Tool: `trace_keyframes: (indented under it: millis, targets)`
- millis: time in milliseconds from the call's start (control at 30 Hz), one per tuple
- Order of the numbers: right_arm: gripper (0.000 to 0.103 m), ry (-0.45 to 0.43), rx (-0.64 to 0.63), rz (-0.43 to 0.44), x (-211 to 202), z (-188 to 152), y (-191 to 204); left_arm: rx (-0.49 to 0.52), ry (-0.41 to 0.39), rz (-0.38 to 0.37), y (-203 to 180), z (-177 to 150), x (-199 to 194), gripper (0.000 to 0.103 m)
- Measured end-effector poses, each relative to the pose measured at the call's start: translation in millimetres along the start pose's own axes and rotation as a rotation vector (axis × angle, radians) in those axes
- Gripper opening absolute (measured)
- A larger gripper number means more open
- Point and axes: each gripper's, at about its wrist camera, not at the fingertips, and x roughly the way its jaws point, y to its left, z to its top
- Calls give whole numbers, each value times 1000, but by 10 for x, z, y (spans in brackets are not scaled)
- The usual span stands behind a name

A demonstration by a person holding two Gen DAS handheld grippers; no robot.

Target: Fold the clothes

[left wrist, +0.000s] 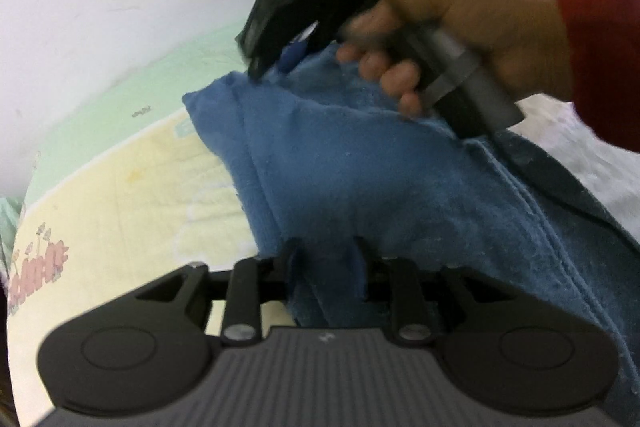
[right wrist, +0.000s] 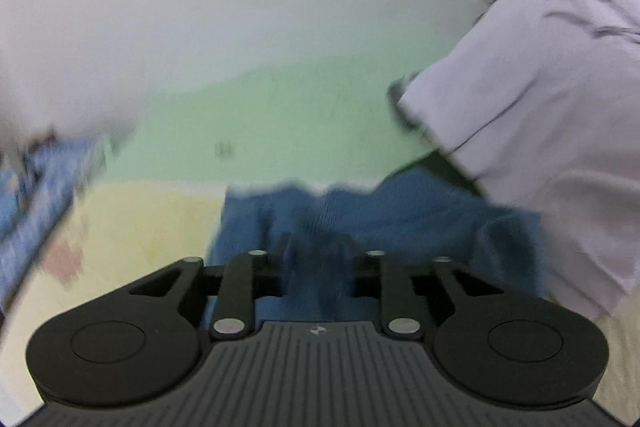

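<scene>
Left wrist view shows the left gripper [left wrist: 326, 247] clenched on a fold of the blue garment [left wrist: 360, 167], which drapes from 6 o'clock up toward 12 over a yellow-and-green printed sheet [left wrist: 120, 167]; at 1 o'clock a hand [left wrist: 460, 39] in a red sleeve [left wrist: 604, 55] holds the right gripper [left wrist: 272, 67], its tips pinching the garment's upper edge. Right wrist view, blurred, has the right gripper [right wrist: 316, 247] clamped on the same blue cloth [right wrist: 400, 207] at 6 o'clock, with a white garment [right wrist: 540, 107] lying at 3 o'clock, overlapping the blue one.
</scene>
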Motion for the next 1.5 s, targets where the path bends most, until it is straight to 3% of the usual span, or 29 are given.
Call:
trace_keyframes:
  millis: [100,233,333,433,600,667,867,900,1000,1167,1233,1367,1500]
  targets:
    - [26,3,-6,102,-130,12,53,-43,4,-7,33,-12,-11,31]
    - [26,46,-42,85,-45,-65,184,-44,12,11,-7,-8,-21,32]
    - [25,78,-69,67,26,-124,282,-22,22,35,-54,12,-30,38]
    - [13,111,-96,49,96,-183,380,-25,31,43,-43,1,-70,45]
    - [1,100,-82,53,29,-197,402,-74,37,-4,10,-42,-124,40]
    - [1,84,-44,94,-25,-160,370,-83,36,-25,14,-44,-153,38]
    - [1,67,-53,105,-11,-145,414,-88,38,-49,55,-64,-161,35]
    - [1,63,-47,108,-11,-147,411,-97,39,-56,80,-58,-161,33]
    - [1,38,-30,145,-54,-141,403,-118,34,-73,51,-70,-206,12]
    - [1,16,-15,200,-74,-143,413,-121,34,-83,-25,-206,-336,11]
    - [1,73,-57,177,82,-199,476,-115,37,-82,-38,-212,-312,11]
    - [1,92,-63,146,166,-200,471,-117,43,-91,-49,-218,-323,11]
    - [14,106,-64,117,236,-195,459,-109,47,-78,-29,-249,-316,15]
